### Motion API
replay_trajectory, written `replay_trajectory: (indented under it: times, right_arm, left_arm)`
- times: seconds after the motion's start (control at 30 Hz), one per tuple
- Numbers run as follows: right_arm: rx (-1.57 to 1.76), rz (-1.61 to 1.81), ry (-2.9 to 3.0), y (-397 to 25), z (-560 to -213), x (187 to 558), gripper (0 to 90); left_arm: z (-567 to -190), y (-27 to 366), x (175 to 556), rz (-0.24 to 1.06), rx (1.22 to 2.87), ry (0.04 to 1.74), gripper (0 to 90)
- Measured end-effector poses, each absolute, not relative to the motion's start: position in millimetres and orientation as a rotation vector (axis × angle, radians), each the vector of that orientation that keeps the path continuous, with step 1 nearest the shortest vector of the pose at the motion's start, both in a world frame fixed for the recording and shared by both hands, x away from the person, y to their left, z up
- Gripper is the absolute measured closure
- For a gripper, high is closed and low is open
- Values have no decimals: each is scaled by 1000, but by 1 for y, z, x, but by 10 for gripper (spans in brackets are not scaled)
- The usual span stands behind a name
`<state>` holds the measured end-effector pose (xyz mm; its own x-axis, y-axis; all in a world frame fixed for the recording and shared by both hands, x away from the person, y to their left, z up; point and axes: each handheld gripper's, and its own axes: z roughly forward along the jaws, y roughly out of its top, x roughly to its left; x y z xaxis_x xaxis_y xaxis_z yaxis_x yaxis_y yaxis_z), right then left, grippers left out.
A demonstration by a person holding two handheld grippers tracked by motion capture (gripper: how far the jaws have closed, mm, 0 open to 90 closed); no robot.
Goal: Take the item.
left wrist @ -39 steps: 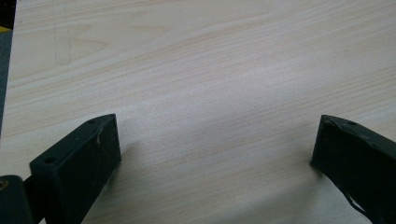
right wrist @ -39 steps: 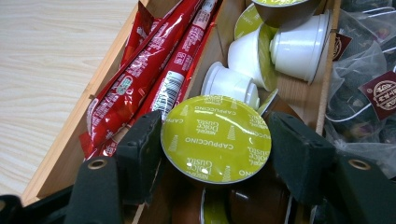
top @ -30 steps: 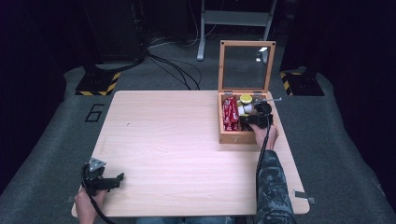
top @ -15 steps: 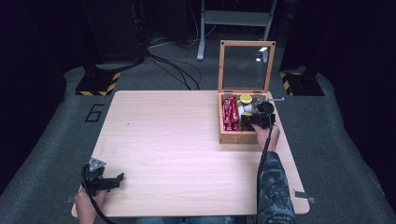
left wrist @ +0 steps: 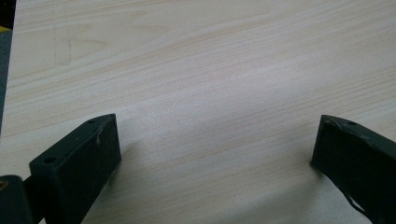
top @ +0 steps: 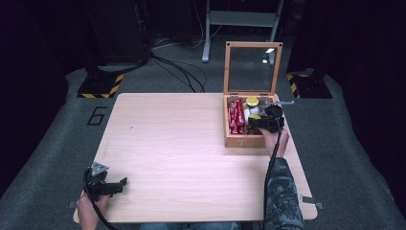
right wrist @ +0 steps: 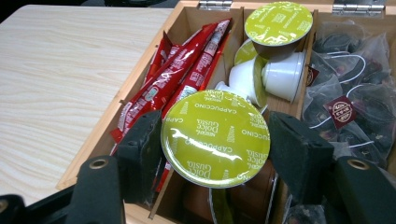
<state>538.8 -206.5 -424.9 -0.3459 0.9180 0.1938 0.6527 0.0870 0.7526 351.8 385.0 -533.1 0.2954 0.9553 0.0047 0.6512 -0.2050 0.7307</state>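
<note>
My right hand-held gripper (right wrist: 215, 140) clamps a green-lidded cappuccino capsule (right wrist: 215, 138) over the wooden box (top: 238, 142)'s middle compartment, so I should lift straight, squeezing gently, clearing the red sachets (right wrist: 187, 70).

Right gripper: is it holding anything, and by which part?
The right gripper holds a green-lidded coffee capsule over the wooden box, its jaws on opposite edges of the lid. The left gripper is open, holding nothing.
</note>
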Motion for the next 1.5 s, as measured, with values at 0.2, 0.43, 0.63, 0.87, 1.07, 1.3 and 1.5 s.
replay_trajectory:
  times: [0.2,0.43,0.63,0.87,1.07,1.3,1.5]
  right_arm:
    - [1533,1138,2043,-205,-420,533,367]
    - [1502,1159,2045,-201,-416,527,367]
    - [1466,1171,2049,-197,-409,521,368]
    - [1420,1184,2061,-189,-403,513,368]
    - [1400,1206,2071,-180,-400,507,368]
    - [1357,1197,2093,-171,-396,503,368]
    - [1330,1193,2113,-162,-397,498,368]
  left_arm:
    - [-533,385,352,628,1943,1430,8]
    - [-532,386,352,616,1950,1429,8]
    - [-532,386,352,612,1955,1429,9]
    - [-532,385,352,616,1949,1430,9]
    - [-533,385,352,625,1943,1430,9]
    - [-533,385,352,620,1944,1428,9]
    - [-533,385,352,628,1944,1430,8]
